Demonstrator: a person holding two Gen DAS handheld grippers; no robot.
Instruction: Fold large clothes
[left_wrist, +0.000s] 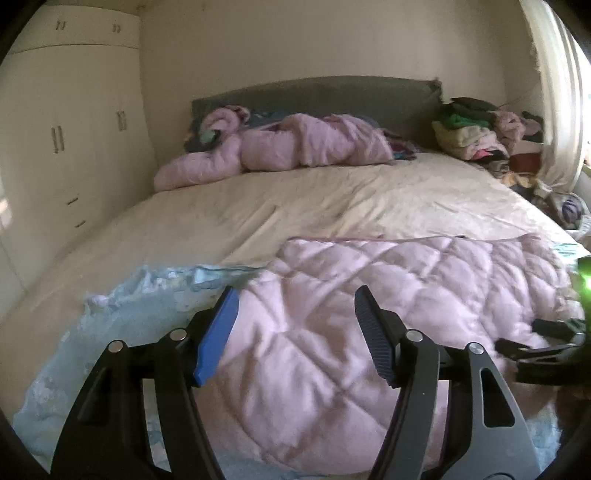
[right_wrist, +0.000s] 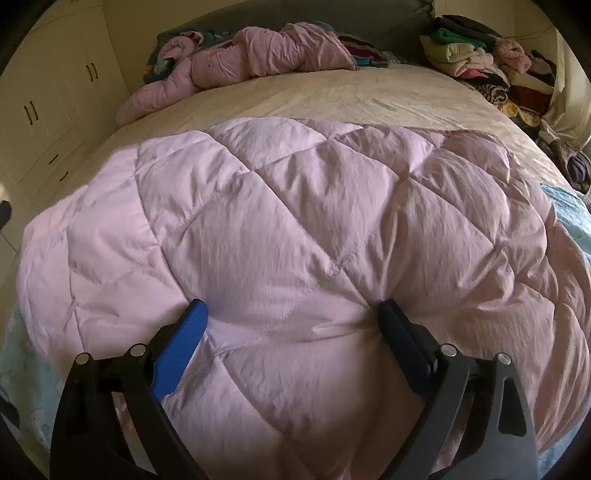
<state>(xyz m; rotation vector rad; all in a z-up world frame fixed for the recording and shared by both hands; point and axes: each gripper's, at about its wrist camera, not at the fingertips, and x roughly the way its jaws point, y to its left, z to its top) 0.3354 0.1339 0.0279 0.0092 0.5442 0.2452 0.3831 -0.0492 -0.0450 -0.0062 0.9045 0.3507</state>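
Note:
A large pink quilted comforter (left_wrist: 369, 302) lies folded over on the near part of the bed, with its light blue underside (left_wrist: 122, 317) showing at the left. My left gripper (left_wrist: 295, 295) is open just above the comforter's left part, holding nothing. My right gripper (right_wrist: 291, 306) is open, its two fingers pressed against the puffy pink comforter (right_wrist: 280, 206), with fabric bulging between them. The right gripper also shows at the right edge of the left wrist view (left_wrist: 546, 343).
The bed has a beige sheet (left_wrist: 295, 199) and a grey headboard (left_wrist: 314, 92). A second crumpled pink quilt (left_wrist: 280, 147) lies by the headboard. A pile of clothes (left_wrist: 476, 133) sits at the bed's far right. A cream wardrobe (left_wrist: 62, 147) stands at the left.

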